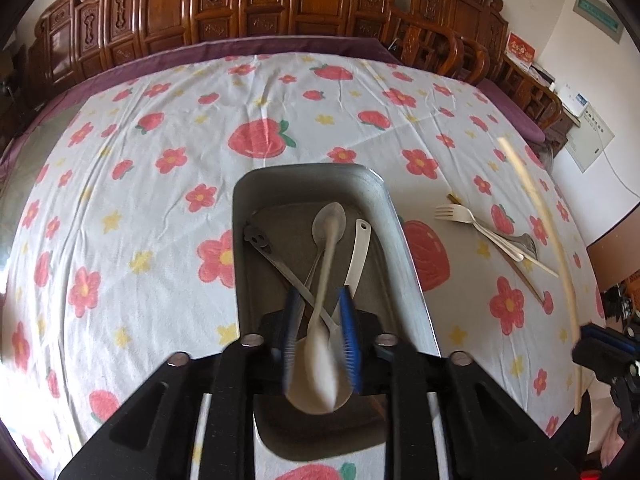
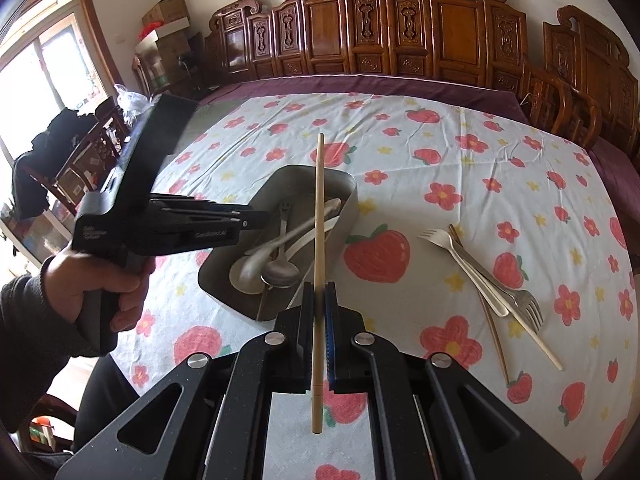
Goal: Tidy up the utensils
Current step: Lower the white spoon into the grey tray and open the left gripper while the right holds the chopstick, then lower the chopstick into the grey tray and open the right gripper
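Observation:
A metal tray (image 1: 400,232) sits on the strawberry-print cloth and holds several spoons. My left gripper (image 1: 319,292) hangs over the tray's near end. A pale, blurred spoon (image 1: 320,360) lies between its blue pads with its bowl toward the camera, and the pads stand apart from it. In the right wrist view a hand holds that left gripper (image 2: 256,220) over the tray (image 2: 348,200). My right gripper (image 2: 319,286) is shut on a pale wooden chopstick (image 2: 319,208) that stands nearly upright in front of the tray. The chopstick (image 1: 560,240) also shows at the right of the left wrist view.
Right of the tray lie a white fork (image 2: 436,236), a metal fork (image 2: 528,304), a brown chopstick (image 2: 492,320) and a pale chopstick (image 2: 540,344). Carved wooden chairs (image 2: 400,32) line the table's far edge. A person's dark sleeve (image 2: 24,320) is at the left.

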The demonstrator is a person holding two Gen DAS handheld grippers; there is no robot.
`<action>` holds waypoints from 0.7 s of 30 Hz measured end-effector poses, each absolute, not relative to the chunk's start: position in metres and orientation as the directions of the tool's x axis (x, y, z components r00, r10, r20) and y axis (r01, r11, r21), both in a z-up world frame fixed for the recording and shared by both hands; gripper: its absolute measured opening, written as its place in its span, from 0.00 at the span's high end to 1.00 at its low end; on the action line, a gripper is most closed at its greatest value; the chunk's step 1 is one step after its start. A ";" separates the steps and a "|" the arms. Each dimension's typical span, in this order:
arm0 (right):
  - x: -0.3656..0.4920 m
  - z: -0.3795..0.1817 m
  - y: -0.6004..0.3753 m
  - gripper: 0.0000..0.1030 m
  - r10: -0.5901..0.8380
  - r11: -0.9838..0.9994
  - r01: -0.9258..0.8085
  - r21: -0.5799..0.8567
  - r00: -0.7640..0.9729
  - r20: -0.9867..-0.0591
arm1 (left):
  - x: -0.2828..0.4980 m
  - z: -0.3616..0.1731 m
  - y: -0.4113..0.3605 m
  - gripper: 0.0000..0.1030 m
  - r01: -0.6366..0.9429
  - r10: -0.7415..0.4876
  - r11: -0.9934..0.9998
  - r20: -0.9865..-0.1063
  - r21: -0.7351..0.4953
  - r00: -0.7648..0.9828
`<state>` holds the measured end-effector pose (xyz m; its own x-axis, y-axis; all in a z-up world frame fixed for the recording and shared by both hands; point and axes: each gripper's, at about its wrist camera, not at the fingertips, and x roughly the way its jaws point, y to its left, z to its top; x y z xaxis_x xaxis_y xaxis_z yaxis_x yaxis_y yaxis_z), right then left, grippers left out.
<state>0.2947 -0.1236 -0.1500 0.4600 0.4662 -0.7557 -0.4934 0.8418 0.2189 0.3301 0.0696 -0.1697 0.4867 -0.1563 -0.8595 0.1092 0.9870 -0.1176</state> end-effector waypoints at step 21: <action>0.324 -0.170 -0.041 0.94 0.478 0.838 -0.485 0.251 0.428 -0.767 | 0.254 -0.126 0.137 0.60 0.118 -0.165 0.986 -0.784 -0.118 0.599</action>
